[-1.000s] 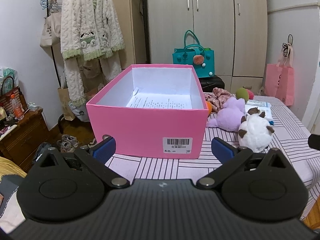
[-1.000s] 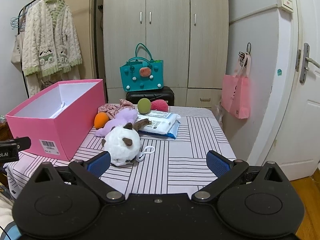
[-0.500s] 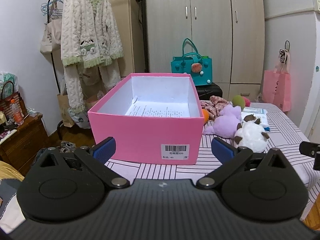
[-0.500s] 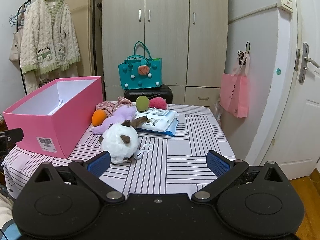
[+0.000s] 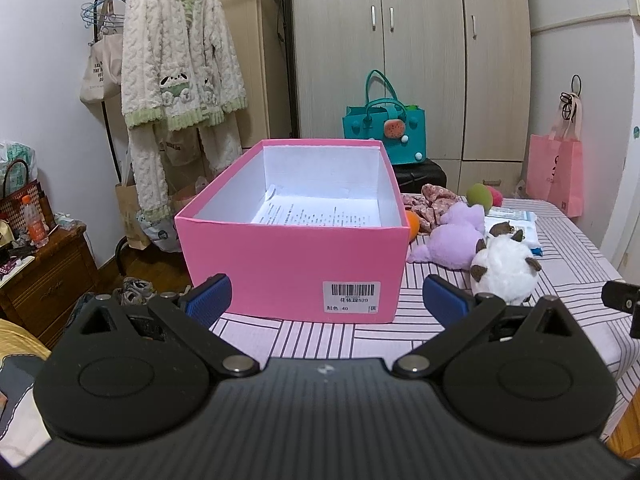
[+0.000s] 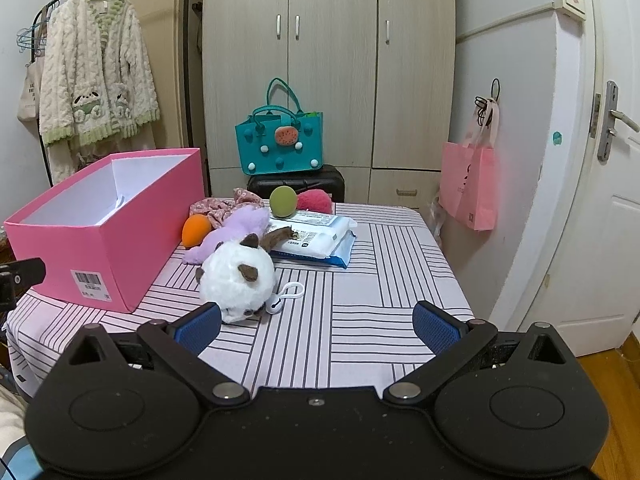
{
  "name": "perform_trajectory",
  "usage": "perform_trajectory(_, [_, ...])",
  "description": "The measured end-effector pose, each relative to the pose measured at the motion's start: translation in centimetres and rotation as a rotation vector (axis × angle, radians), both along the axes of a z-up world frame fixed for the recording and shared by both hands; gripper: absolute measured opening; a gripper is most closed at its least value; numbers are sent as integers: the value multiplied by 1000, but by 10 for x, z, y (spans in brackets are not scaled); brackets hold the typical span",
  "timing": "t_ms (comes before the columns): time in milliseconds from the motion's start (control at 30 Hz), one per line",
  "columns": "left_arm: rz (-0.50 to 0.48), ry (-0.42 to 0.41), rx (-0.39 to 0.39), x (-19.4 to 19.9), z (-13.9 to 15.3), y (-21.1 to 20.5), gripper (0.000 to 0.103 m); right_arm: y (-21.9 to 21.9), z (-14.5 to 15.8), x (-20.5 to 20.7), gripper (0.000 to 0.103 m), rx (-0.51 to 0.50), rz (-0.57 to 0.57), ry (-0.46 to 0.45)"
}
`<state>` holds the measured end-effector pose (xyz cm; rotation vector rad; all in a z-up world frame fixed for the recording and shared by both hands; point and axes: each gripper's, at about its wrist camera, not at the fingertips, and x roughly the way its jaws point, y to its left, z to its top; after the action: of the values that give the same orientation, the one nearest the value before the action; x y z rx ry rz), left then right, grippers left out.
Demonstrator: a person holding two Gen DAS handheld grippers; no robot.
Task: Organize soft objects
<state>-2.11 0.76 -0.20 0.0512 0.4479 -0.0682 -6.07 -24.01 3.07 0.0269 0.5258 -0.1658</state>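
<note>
both sets of jaws stand wide apart with nothing between them. the left gripper (image 5: 326,294) hangs just short of the near wall of the pink shoebox (image 5: 292,264), which sits open on the striped tablecloth (image 6: 360,320) with only a printed sheet (image 5: 316,214) on its floor. the right gripper (image 6: 316,326) is held low over the cloth, its left pad just beside the white plush with brown ears (image 6: 238,276).

behind that plush, touching it, lies a purple plush (image 6: 236,226); past it are an orange ball (image 6: 196,230), a floral cloth (image 6: 224,208), a green ball (image 6: 283,201) and a red fluffy ball (image 6: 316,201). packs of wipes (image 6: 316,236) lie just right of the plush toys, and a small white earbud case (image 6: 276,306) with a loop rests against the white plush.

nothing seems to be in the box yet, so this looks like the very start: choosing a first item. the next move likely calls for the right gripper to shift left, straddle the white plush, and squeeze well into its body without catching the earbud case.
</note>
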Motion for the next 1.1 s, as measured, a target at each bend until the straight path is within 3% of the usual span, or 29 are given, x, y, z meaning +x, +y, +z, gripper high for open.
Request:
perform_trajectory(533, [-5, 49, 3, 9, -4, 1, 103, -2, 1, 6, 103, 4, 26, 10])
perform_trajectory(700, [-90, 92, -16, 16, 9, 4, 103, -21, 13, 5, 103, 95, 181, -31])
perform_trajectory(833, [-119, 35, 68, 17, 24, -1, 103, -33, 20, 6, 103, 83, 301, -92])
perform_trajectory(933, [-142, 27, 96, 25, 33, -9, 103, -43, 26, 17, 103, 179, 412, -104])
perform_trajectory(1100, [-203, 38, 73, 42, 46, -26, 103, -51, 12, 42, 103, 270, 493, -111])
